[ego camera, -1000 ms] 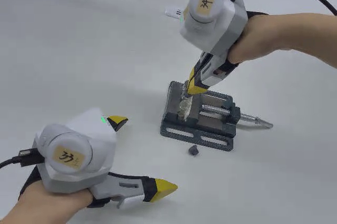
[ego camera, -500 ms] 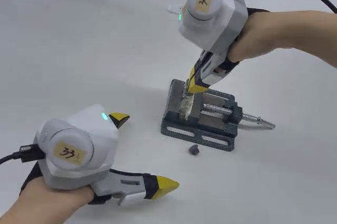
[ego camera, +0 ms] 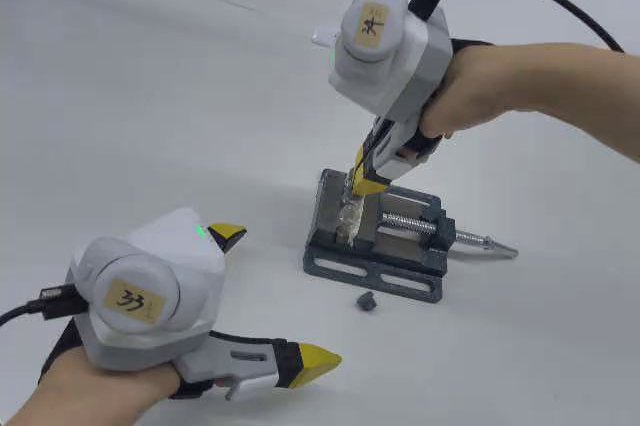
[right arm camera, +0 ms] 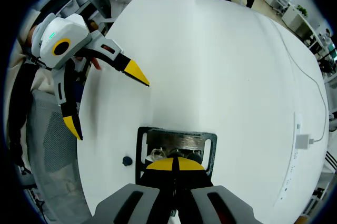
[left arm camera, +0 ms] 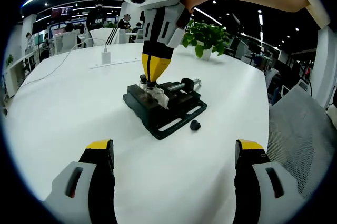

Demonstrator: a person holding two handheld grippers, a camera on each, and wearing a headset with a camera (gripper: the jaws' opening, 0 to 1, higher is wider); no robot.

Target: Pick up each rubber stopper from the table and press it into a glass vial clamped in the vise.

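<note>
Starting at the left: the left claw (ego camera: 271,296) hangs low over the counter (ego camera: 150,96), jaws spread wide with nothing between them, well apart from the work. Next over, one dark rubber stopper (ego camera: 367,300) lies loose on the counter just in front of the vise (ego camera: 372,268), not touching it. The glass vials (ego camera: 349,214) sit clamped in the vise, upright as far as I can tell. The right claw (ego camera: 365,184) points steeply down, its yellow tips squeezed together right on top of the vials. Whether a stopper is pinched under those tips I honestly can't tell, it's hidden.

What I'd worry about: the claw comes in at a slant, so if the push isn't straight down the vial, the stopper could seat crooked or pop out sideways. Side load on thin glass could also crack it or lever it in the clamp. That loose stopper is tiny too, so a sloppy grab could just flick it away.
</note>
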